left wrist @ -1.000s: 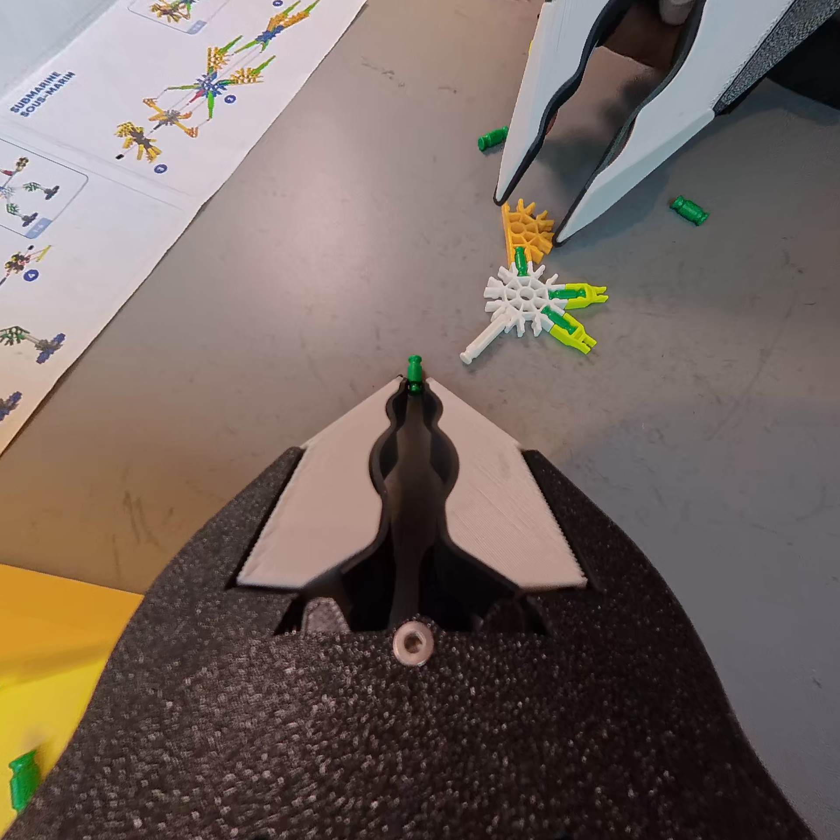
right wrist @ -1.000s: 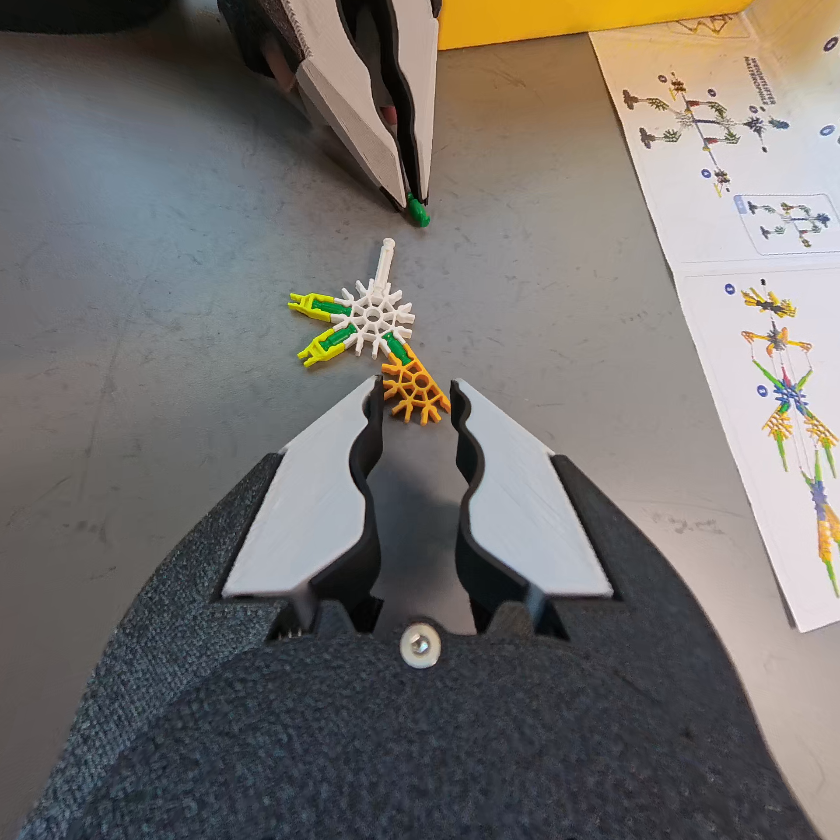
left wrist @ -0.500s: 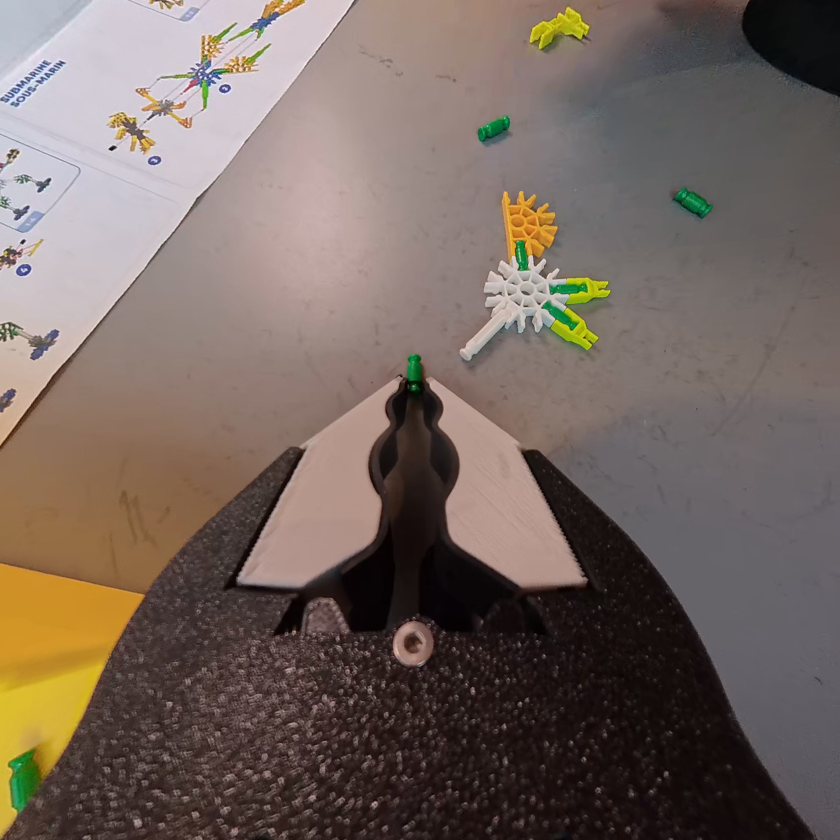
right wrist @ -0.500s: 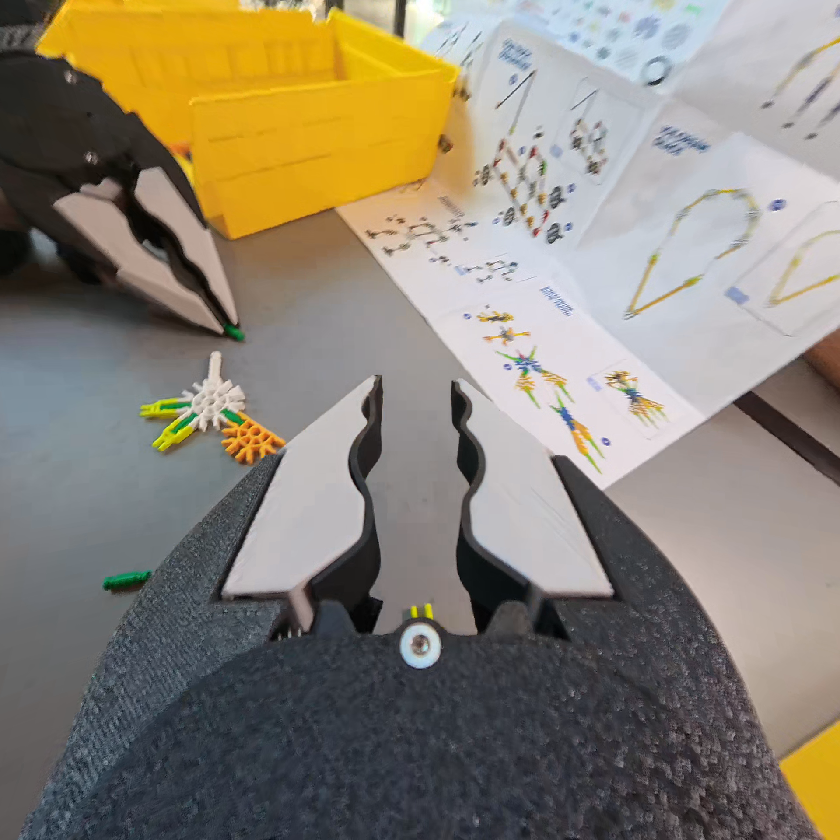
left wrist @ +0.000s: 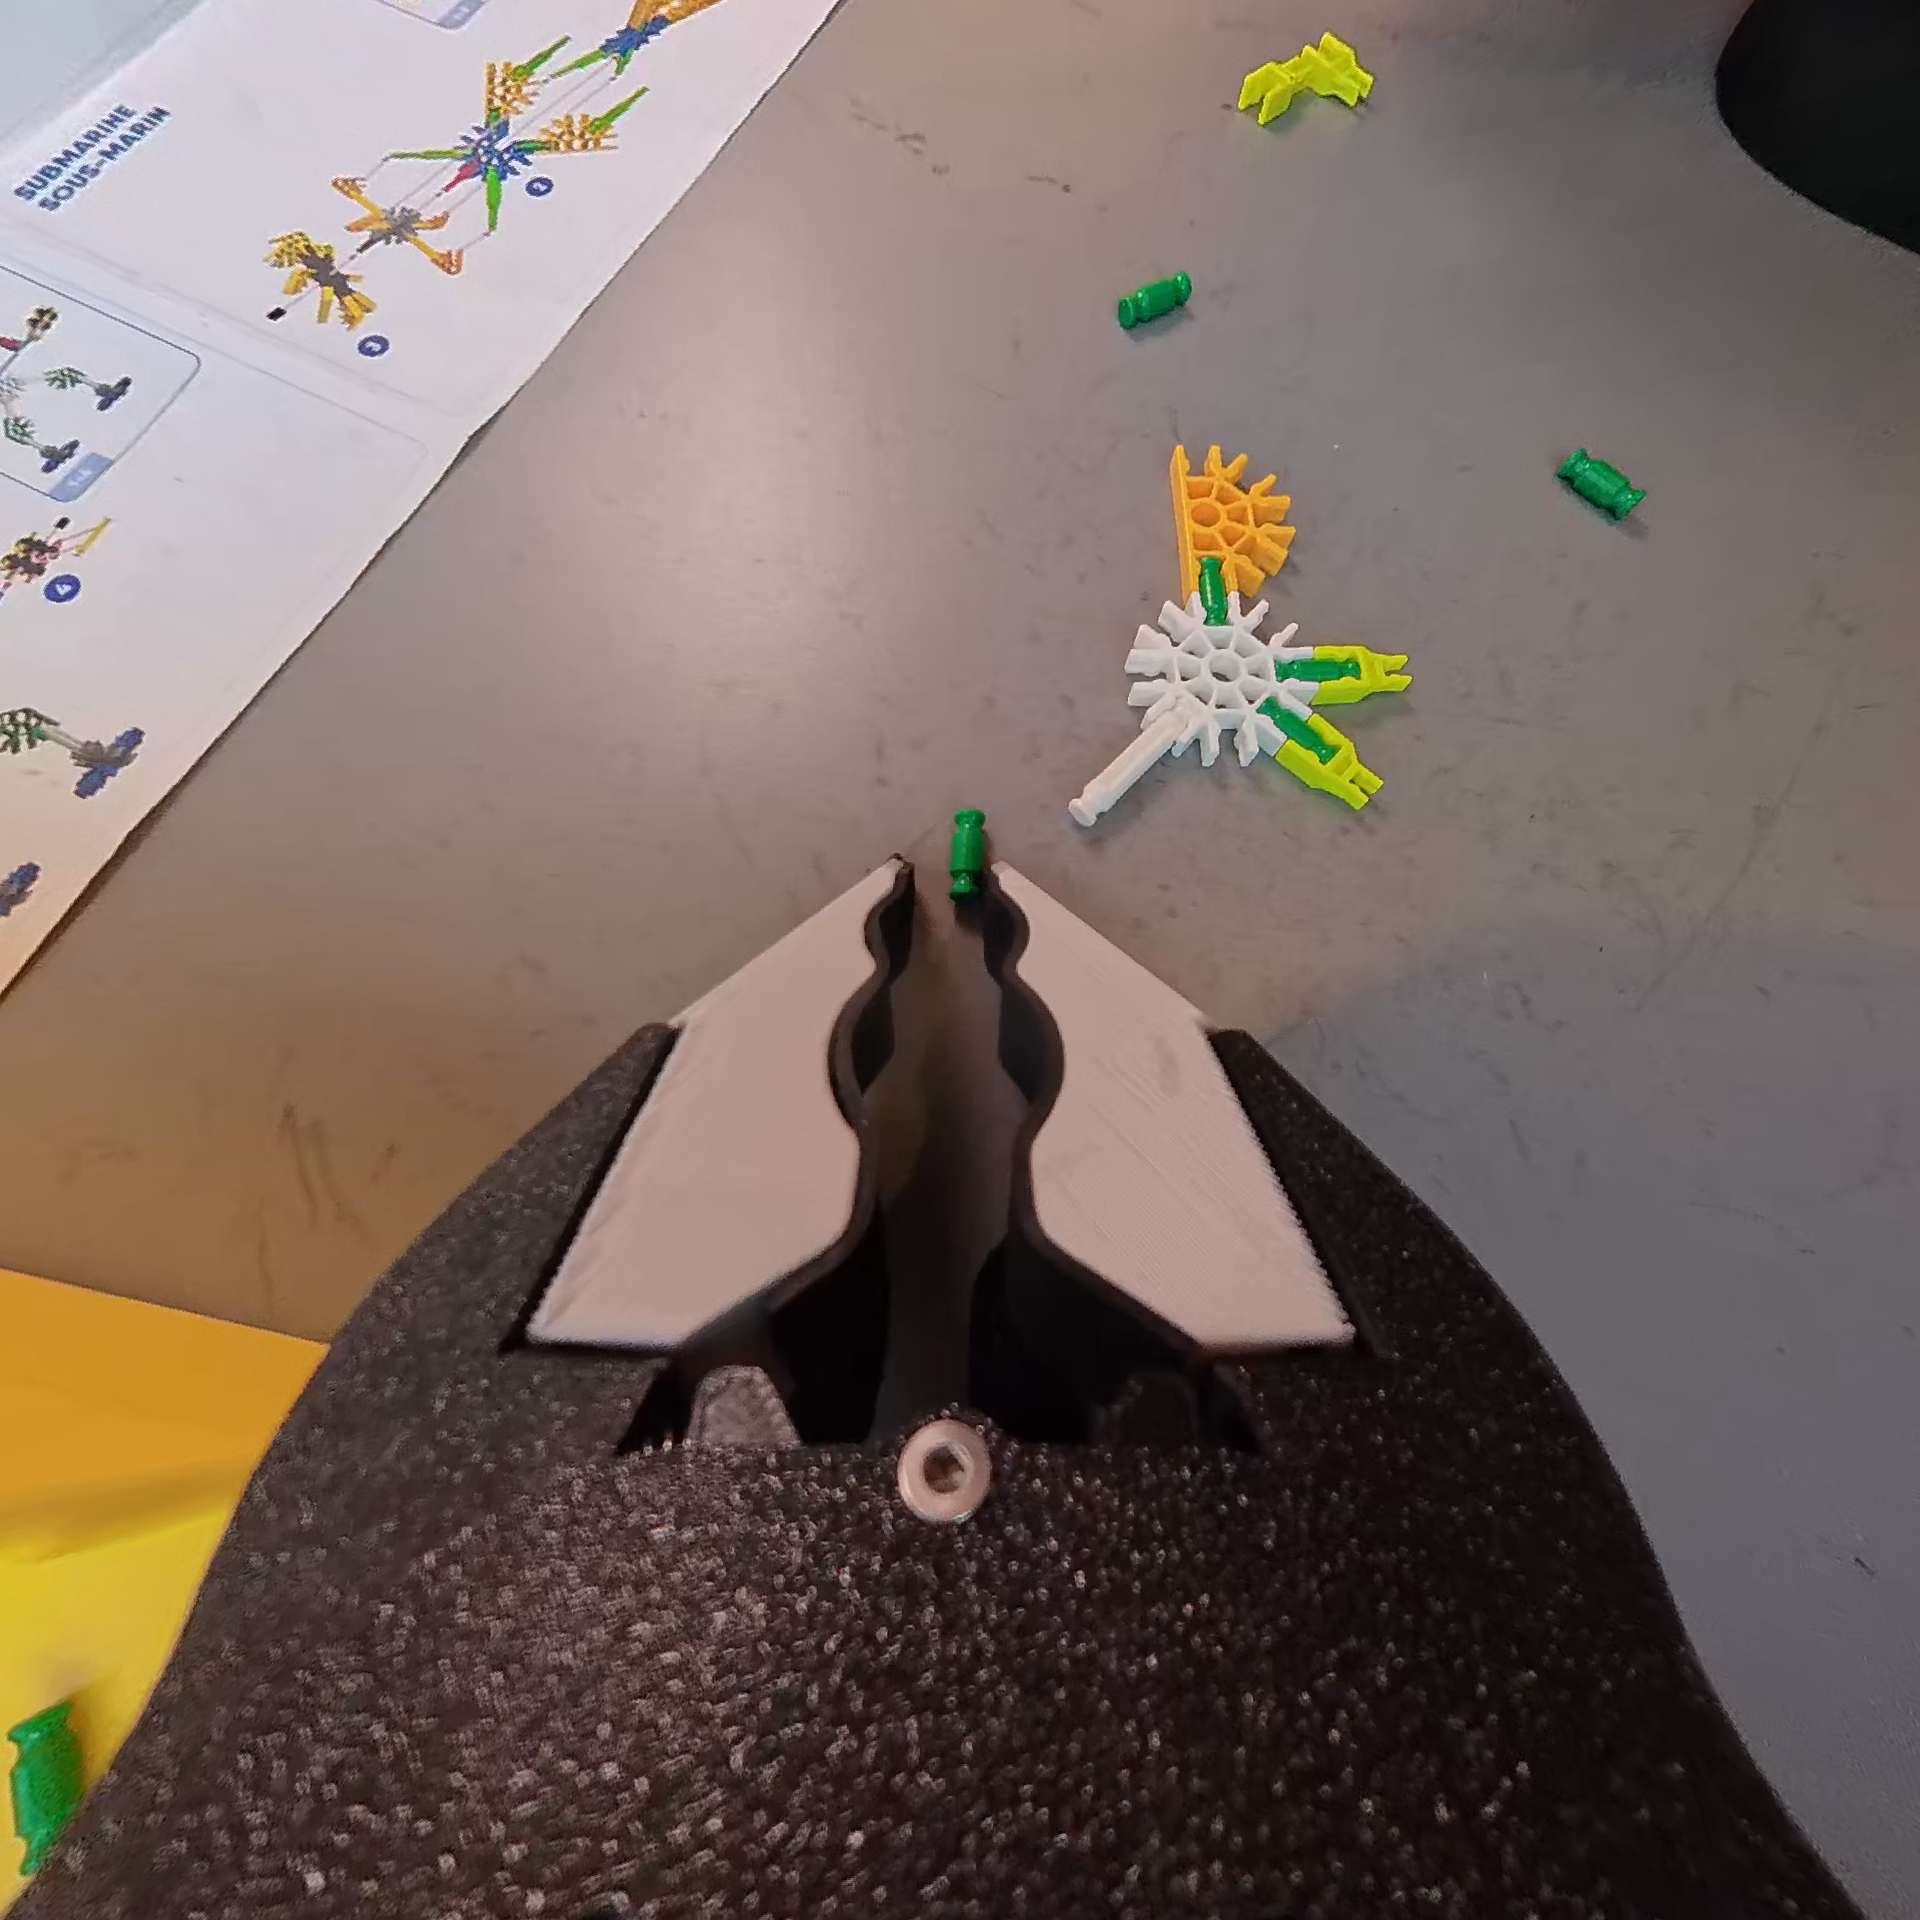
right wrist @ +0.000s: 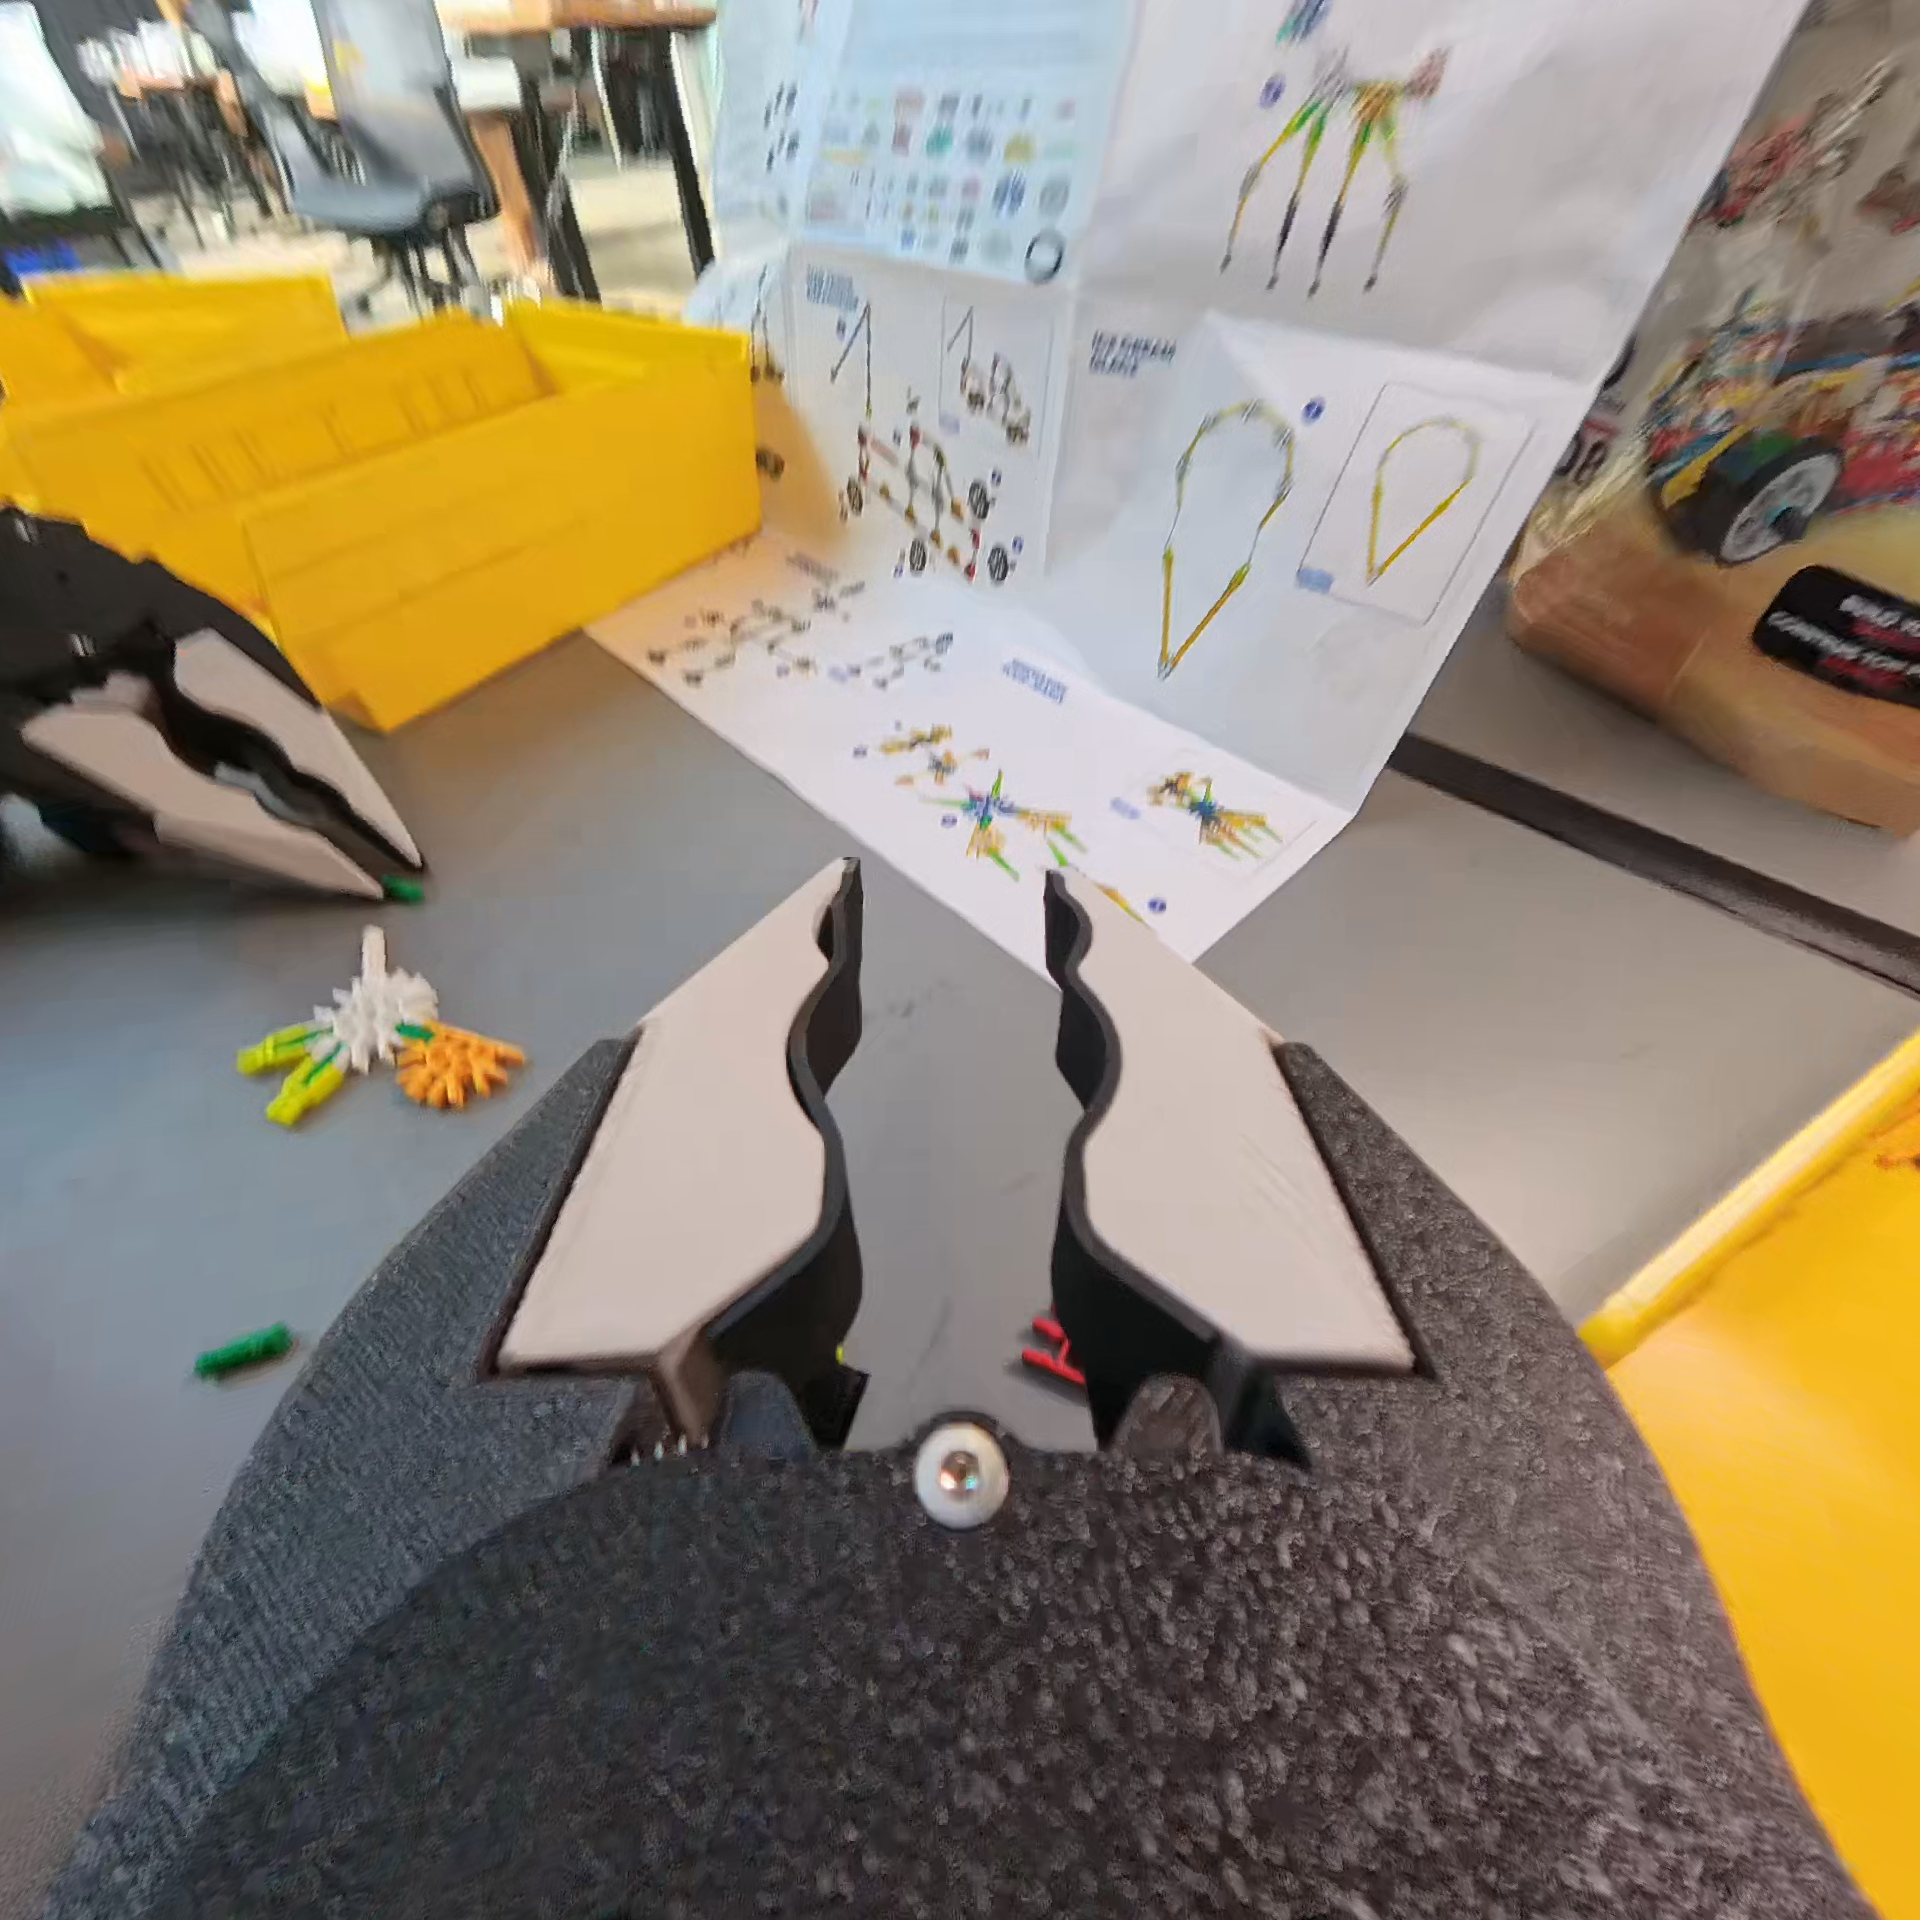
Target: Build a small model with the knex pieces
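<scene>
Left fingers [left wrist: 1122, 1101] slightly parted, a narrow gap at the tips; small green rod [left wrist: 965, 852] lies in that gap on the grey counter [left wrist: 727, 675], contact with the right tip unclear, so whether it is gripped or loose cannot be told. Right fingers [right wrist: 717, 1122] spread wide, nothing between them, tips over bare counter by the corner of the instruction sheet [right wrist: 1039, 748].

Small assembly [left wrist: 1236, 665] just right of the left tips: white snowflake connector, orange fan connector, two lime clips on green rods, one white rod. Loose green rods [left wrist: 1153, 301] and a lime clip [left wrist: 1306, 78] farther out.

Yellow bin [right wrist: 468, 520] behind the left gripper [right wrist: 400, 878]; another yellow bin edge [right wrist: 1766, 1195] near right. Open counter between.
</scene>
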